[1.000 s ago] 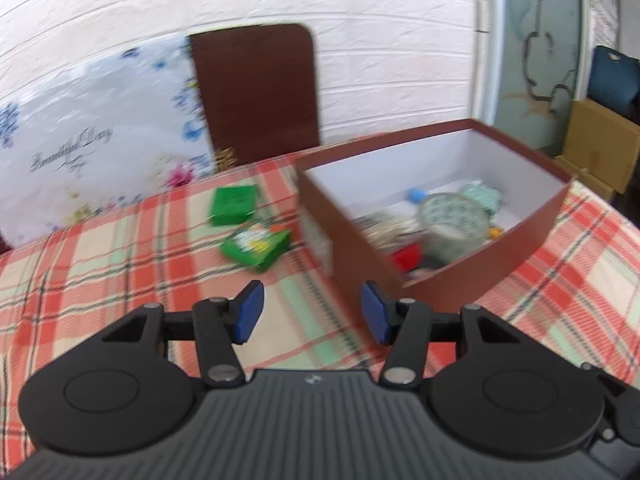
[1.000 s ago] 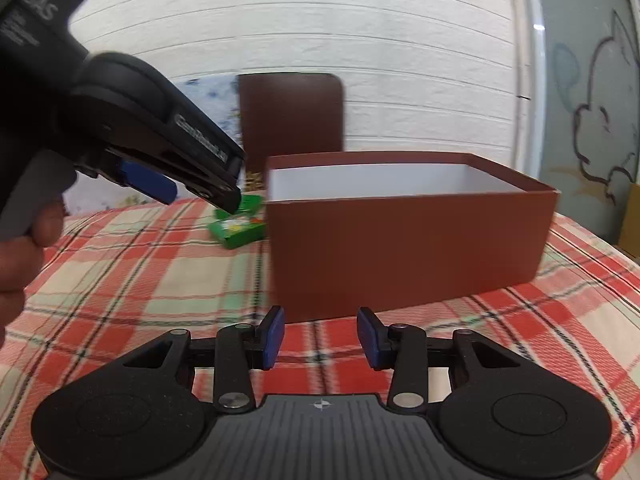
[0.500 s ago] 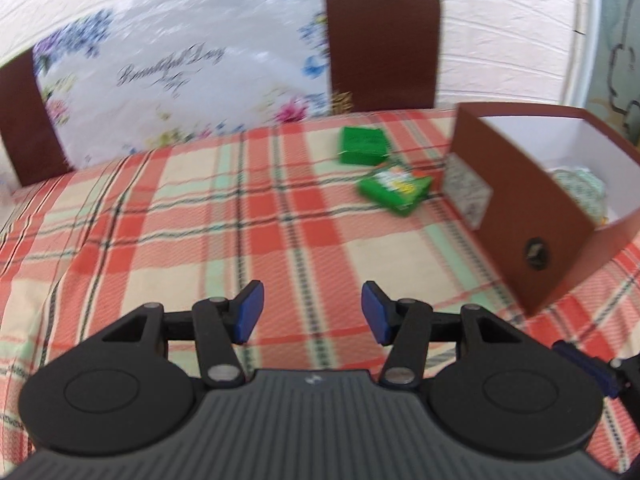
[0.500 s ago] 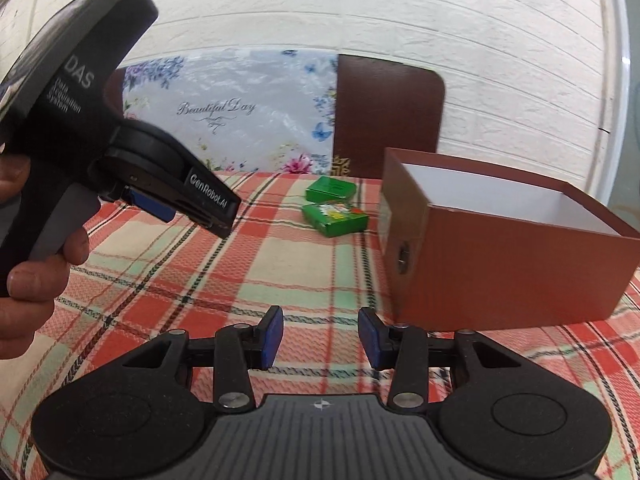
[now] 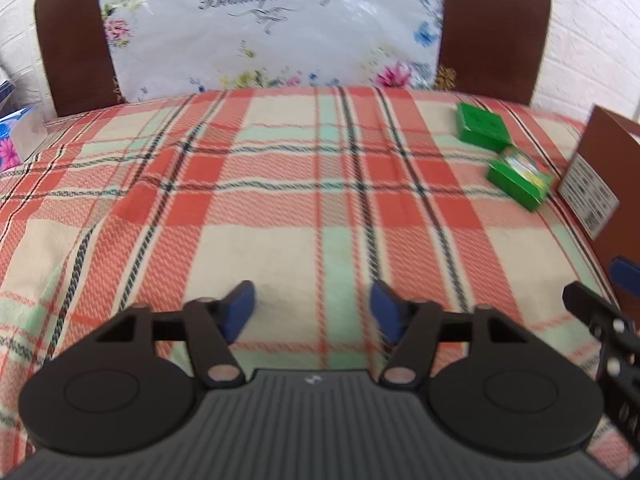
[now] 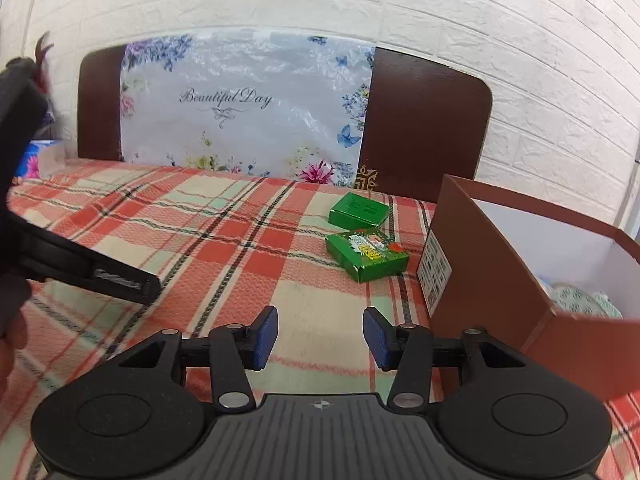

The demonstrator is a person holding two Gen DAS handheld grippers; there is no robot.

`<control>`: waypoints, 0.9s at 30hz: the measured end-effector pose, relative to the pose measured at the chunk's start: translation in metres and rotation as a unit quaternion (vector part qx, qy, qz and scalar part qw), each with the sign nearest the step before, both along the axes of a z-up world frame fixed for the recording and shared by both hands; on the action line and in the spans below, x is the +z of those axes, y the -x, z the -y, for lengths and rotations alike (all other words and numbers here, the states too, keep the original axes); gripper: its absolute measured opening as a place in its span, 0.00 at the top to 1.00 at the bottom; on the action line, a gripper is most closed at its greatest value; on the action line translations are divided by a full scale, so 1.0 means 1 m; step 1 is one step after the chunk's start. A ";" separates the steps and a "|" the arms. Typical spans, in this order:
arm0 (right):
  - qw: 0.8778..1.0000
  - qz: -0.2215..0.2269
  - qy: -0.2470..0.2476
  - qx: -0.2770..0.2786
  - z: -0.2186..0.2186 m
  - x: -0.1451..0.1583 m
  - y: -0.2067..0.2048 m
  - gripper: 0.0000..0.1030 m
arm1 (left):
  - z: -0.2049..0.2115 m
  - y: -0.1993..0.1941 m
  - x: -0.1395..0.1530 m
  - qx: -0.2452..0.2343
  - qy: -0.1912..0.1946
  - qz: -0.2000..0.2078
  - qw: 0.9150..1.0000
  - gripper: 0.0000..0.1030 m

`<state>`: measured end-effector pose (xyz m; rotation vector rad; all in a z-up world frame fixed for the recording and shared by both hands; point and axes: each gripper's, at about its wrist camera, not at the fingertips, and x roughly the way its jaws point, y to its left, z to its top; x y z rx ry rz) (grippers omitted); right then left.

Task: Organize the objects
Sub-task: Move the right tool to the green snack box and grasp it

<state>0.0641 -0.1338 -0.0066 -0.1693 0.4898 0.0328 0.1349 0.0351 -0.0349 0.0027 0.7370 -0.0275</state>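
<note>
**Two grippers swing away from the box as jaws spread over plaid cloth**

Two hand-held grippers hang over a red, green and cream plaid worktop [image 5: 280, 216], both with nothing between their blue pads. The left hand-held gripper [image 5: 312, 306] has its jaws opening and now stands fairly wide; a second ago it looked straight into the brown box, and its view has since swung left, so the box [image 5: 608, 184] shows only as a labelled end wall at the right edge. The right hand-held gripper [image 6: 320, 336] is also opening, though its gap is narrower. A second ago the box filled its view; now the brown box [image 6: 500, 280] sits to the right, its white inside partly open to sight, with a pale patterned item [image 6: 580, 300] inside that is too cut off to name.

Two green packets lie on the cloth just left of the box, untouched: a plain one [image 6: 358, 210] farther back and a printed one [image 6: 366, 254] nearer, close beside each other. Both lie well ahead of either gripper, with clear cloth between.

Behind the worktop, a floral sheet reading "Beautiful Day" [image 6: 240, 108] leans against a dark brown board [image 6: 424, 128] and a white brick wall [image 6: 520, 40]. The left tool's black body [image 6: 80, 268] crosses the right camera's left side, with part of a hand [image 6: 12, 320] at the edge.
</note>
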 end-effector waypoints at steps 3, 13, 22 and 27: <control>1.000 -0.004 0.010 -0.016 0.008 -0.004 -0.017 0.56 | -0.005 -0.001 -0.008 -0.004 -0.016 0.030 0.999 0.15; 0.999 0.001 0.023 -0.049 0.035 -0.002 -0.056 0.71 | -0.011 0.000 -0.012 -0.006 0.002 0.051 0.999 0.09; 0.997 0.001 0.071 -0.029 0.001 -0.012 -0.116 0.18 | -0.011 0.001 -0.015 -0.009 0.008 0.056 0.998 0.06; 0.996 -0.040 0.080 -0.007 0.006 -0.027 -0.144 0.18 | -0.012 0.000 -0.015 -0.011 0.013 0.058 0.998 0.05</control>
